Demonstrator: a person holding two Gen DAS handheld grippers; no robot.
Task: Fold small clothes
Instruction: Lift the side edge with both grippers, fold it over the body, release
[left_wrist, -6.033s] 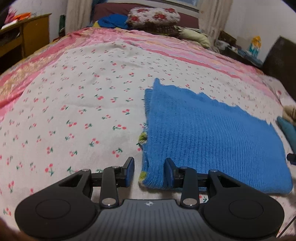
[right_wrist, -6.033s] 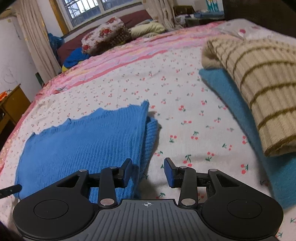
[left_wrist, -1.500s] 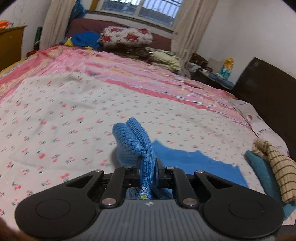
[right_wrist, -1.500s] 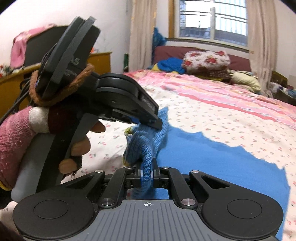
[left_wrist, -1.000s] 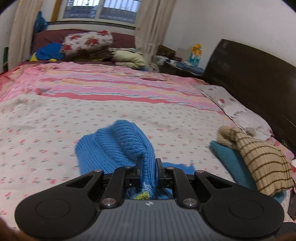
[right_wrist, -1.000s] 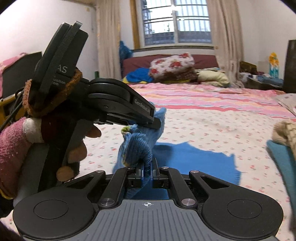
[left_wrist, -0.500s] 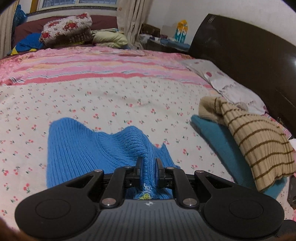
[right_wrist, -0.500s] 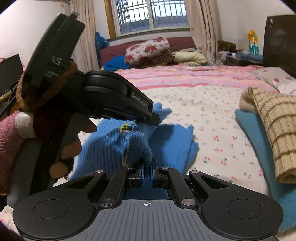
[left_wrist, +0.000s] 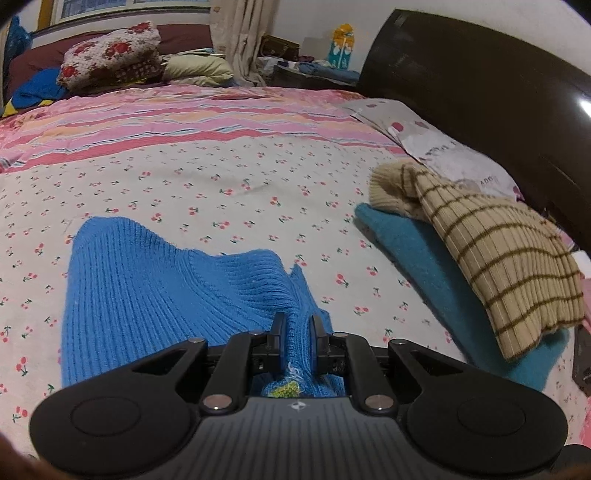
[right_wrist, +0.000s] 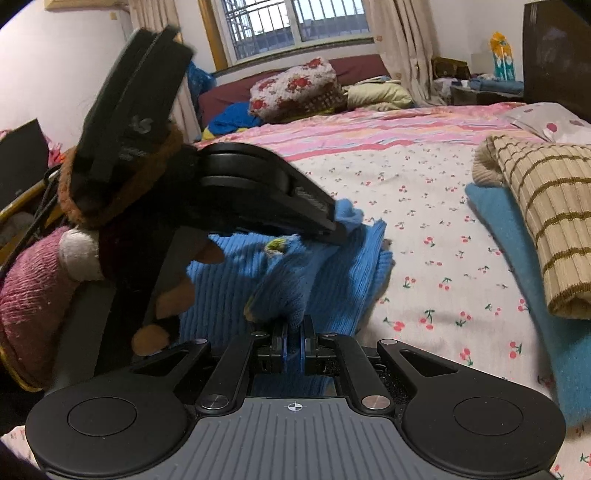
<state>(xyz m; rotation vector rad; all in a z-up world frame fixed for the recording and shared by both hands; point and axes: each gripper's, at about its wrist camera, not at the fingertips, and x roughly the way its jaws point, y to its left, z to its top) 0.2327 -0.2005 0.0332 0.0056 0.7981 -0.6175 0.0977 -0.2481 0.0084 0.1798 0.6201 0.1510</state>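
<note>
So we're mid-fold on the blue knit sweater (left_wrist: 155, 291), we'd say a bit past halfway on this piece. It lies on the cherry-print bedsheet (left_wrist: 229, 173) already doubled over, with the gripped edge raised above the lower layers. What looks left is laying that edge down flat, letting go and maybe smoothing it. Off to the right there's a striped beige sweater (left_wrist: 491, 243) sitting on a teal garment (left_wrist: 417, 254), which look done already, so the pile is growing

The left gripper (left_wrist: 297, 328) is clamped on a bunched ridge of the knit, fabric squeezed between its pads and a bit of yellow-green trim poking out underneath. It sits low, pointing forward along the bed. The right gripper (right_wrist: 293, 345) is pinched tight on another corner of the same sweater, fingers almost touching with just a thin bit of blue between. In the right wrist view our left hand (right_wrist: 166, 295) shows just beside it, angled down toward the cloth, so both grippers are close together over the same end
</note>
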